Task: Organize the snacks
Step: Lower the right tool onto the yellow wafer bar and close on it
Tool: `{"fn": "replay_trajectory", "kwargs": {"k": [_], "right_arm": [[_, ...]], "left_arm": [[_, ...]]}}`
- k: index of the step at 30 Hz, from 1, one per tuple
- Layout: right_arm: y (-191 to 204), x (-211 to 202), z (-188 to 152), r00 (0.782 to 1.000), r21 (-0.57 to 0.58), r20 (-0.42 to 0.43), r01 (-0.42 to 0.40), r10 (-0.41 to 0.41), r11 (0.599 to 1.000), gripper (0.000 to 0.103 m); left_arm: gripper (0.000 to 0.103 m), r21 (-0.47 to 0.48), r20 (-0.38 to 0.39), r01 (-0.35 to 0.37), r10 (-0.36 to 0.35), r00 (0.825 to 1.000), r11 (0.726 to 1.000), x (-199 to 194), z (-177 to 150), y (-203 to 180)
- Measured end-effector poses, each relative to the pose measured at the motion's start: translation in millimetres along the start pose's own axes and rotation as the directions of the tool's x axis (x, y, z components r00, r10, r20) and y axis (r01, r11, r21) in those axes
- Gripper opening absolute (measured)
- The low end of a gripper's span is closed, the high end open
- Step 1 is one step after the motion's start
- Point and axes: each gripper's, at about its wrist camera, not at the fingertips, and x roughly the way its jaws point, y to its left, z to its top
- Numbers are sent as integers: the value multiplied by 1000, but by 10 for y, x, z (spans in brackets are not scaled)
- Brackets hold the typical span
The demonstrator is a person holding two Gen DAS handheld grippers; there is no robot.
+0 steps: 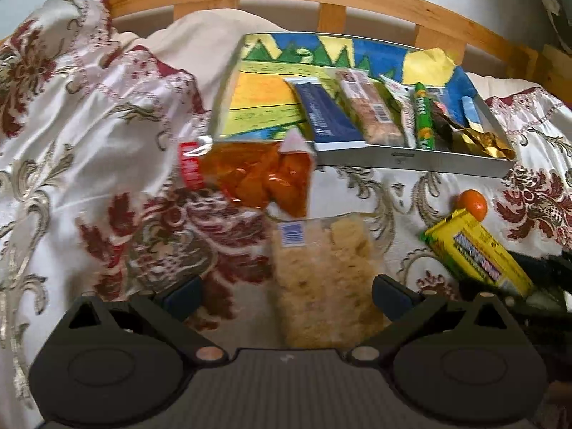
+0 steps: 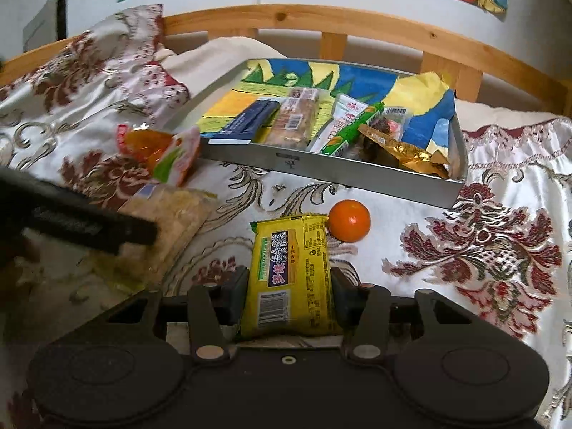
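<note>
The right claw (image 2: 290, 295) pinches a yellow packet (image 2: 291, 279) on the bed; the left claw (image 1: 287, 295) is spread wide over a blurred clear bag (image 1: 323, 279).

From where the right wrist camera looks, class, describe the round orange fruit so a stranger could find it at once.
Start at the metal tray of snacks on the floral bedspread. Just in front of its near wall lies the orange, beside the top corner of the yellow packet. It is the only round, unwrapped item; everything else is packaged.
</note>
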Motion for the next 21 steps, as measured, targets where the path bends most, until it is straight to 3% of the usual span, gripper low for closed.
{"fn": "replay_trajectory", "kwargs": {"k": [6, 13, 17, 21], "right_arm": [[-25, -120, -89, 1000, -31, 28, -9, 9, 999, 50], [-70, -129, -132, 999, -16, 44, -25, 25, 1000, 51], [-48, -105, -130, 999, -25, 37, -23, 24, 999, 59], [6, -51, -102, 999, -36, 26, -18, 19, 999, 67]], "left_arm": [[103, 8, -29, 30, -30, 999, 1000, 150, 66, -200], [102, 61, -44, -14, 17, 999, 998, 264, 30, -355], [102, 36, -43, -7, 8, 999, 999, 247, 21, -330], [95, 32, -44, -7, 9, 999, 999, 220, 10, -305]]}}
